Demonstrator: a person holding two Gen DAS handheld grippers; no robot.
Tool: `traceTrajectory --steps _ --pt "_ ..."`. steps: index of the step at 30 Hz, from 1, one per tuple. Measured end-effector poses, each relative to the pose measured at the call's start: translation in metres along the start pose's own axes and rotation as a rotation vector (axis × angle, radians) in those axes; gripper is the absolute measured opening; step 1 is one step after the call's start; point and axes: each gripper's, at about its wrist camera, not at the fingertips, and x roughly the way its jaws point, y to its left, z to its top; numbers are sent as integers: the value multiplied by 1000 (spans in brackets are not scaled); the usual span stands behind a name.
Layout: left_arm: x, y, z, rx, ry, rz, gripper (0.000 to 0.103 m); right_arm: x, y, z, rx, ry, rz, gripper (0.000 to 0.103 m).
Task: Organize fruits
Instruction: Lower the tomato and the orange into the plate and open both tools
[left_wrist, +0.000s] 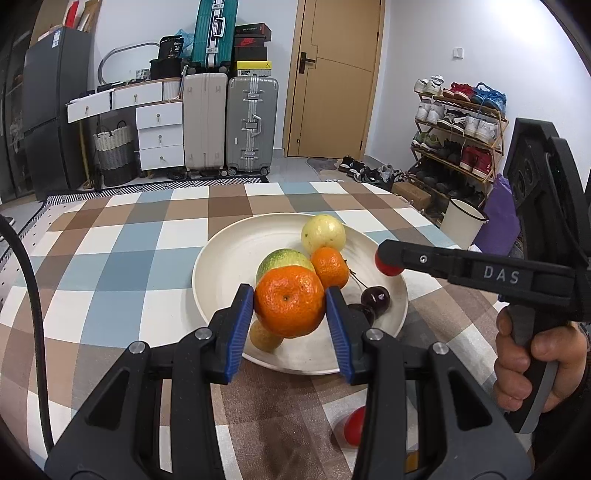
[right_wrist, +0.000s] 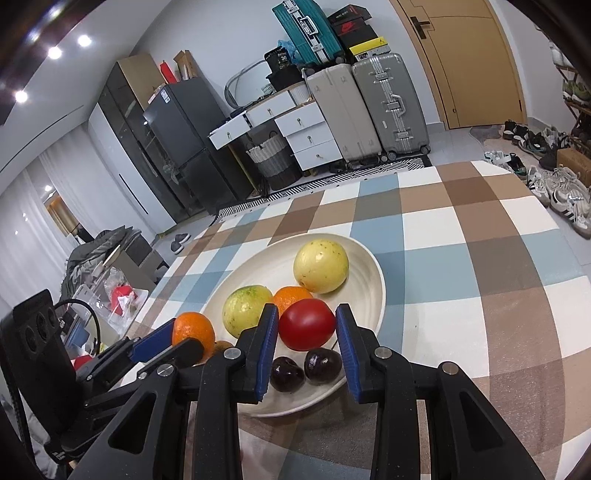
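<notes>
Left wrist view: the left claw (left_wrist: 290, 301) was clamped on a big orange mandarin (left_wrist: 289, 301), both blue pads (left_wrist: 242, 325) pressed against its sides, held over the near edge of the cream plate (left_wrist: 229, 254). On the plate behind it sat a greenish fruit (left_wrist: 280, 258), a smaller mandarin (left_wrist: 330, 266) and, furthest off, a pale yellow fruit (left_wrist: 323, 232). 2 dark cherries (left_wrist: 375, 298) lay to the right, and a small yellowish fruit (left_wrist: 264, 338) peeked out under the held mandarin. The right claw (left_wrist: 388, 264) came in from the right, pinching something red at its tip. Another red fruit (left_wrist: 354, 424) lay on the checkered worktop (left_wrist: 122, 266), near side.

Right wrist view: the right claw (right_wrist: 306, 325) was closed on a red tomato (right_wrist: 306, 324), held just above the plate (right_wrist: 373, 280), with the 2 cherries (right_wrist: 306, 367) below it. The left claw (right_wrist: 184, 343) sat at the left with its mandarin (right_wrist: 192, 328). The pale yellow fruit (right_wrist: 320, 265) was at the plate's far side.
</notes>
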Motion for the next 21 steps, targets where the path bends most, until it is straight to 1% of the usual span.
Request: traceTrajectory --steps 16,17,19,20,21 --pt "6 0 -2 8 -2 13 37 15 -15 -3 52 26 -30 33" --pt "7 1 -2 4 -2 13 37 14 -16 -3 55 22 -31 34" --pt "6 3 -2 -8 -5 14 39 10 -17 -3 59 7 -34 42" --pt "6 5 -3 -14 -7 14 40 9 -17 -2 60 0 -34 44" --pt "6 7 -3 -23 -8 14 45 7 -17 -2 60 -5 -35 47"
